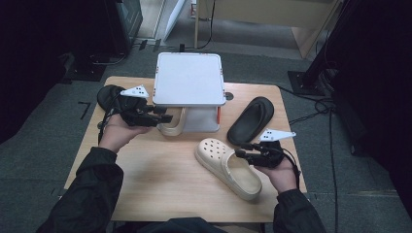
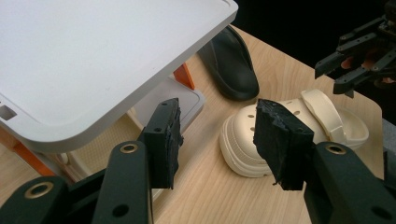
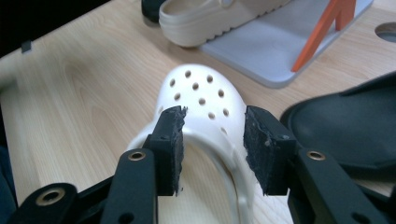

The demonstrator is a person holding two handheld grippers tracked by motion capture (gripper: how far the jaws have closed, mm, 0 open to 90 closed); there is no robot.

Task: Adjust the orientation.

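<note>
Starting at the left, the left gripper (image 1: 167,118) is held level by the two-tier white shoe rack (image 1: 188,77), jaws open and empty, near the cream clog (image 1: 173,127) on its lower shelf. Further right, a second cream clog (image 1: 228,166) lies on the table (image 1: 155,179); it is judged light, flexible foam, best pinched at the collar rim. The right gripper (image 1: 239,153) is poised there, jaws open astride that rim.

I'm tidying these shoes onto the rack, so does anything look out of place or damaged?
The pairs are split up: one cream clog lies loose on the table, its mate on the rack's lower shelf, and the black slides lie at opposite sides. The left gripper pads look frayed.
</note>
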